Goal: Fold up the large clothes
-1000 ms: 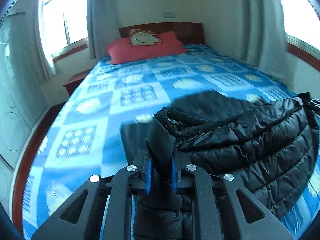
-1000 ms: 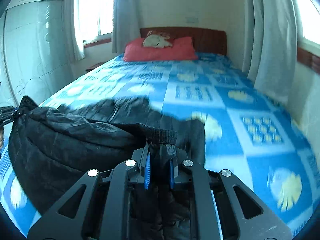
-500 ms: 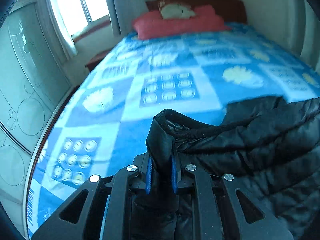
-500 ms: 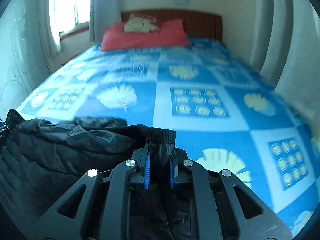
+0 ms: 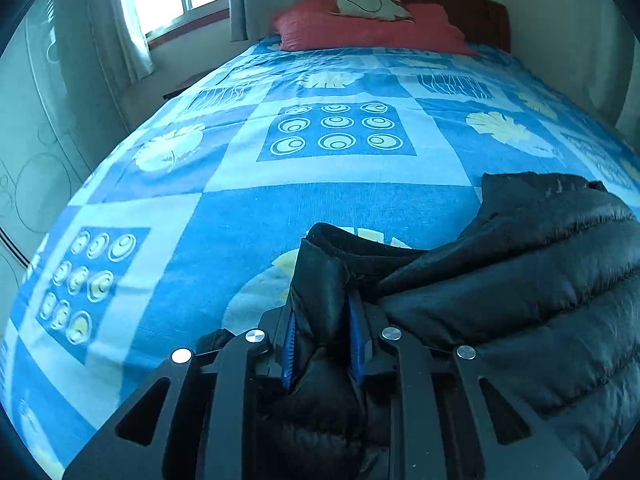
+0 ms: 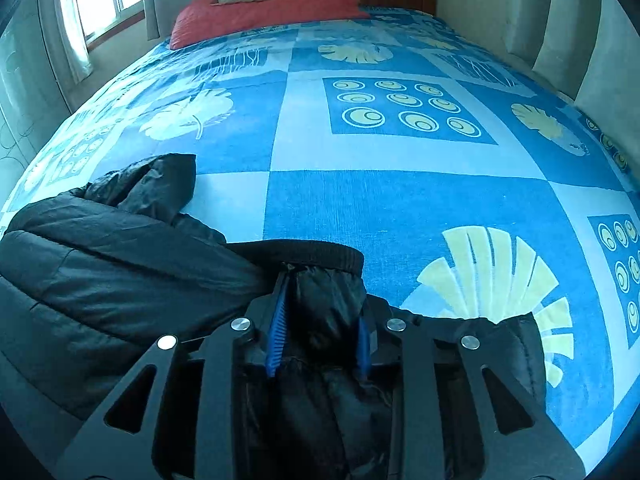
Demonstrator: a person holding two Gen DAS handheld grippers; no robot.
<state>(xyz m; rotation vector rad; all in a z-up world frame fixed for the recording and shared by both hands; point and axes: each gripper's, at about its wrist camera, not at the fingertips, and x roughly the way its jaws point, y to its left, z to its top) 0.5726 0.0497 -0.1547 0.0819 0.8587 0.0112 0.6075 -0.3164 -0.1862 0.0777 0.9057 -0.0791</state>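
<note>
Blue patterned bed [image 5: 340,208]: the black puffer jacket [image 5: 540,280] lies along the near edge between left gripper [image 5: 322,332] and right gripper [image 6: 320,320]. Both jaws have just been opening, cuff fabric between the pads, equally near.

Open, flat bedspread [image 5: 280,208] ahead of both grippers, bare all the way to the red pillow [image 5: 372,28] at the headboard. Blocked on the inner side of each by the bulging black jacket [image 5: 520,280], lying on the bed. Hemmed in farther out by curtains [image 6: 568,32] and wall.
</note>
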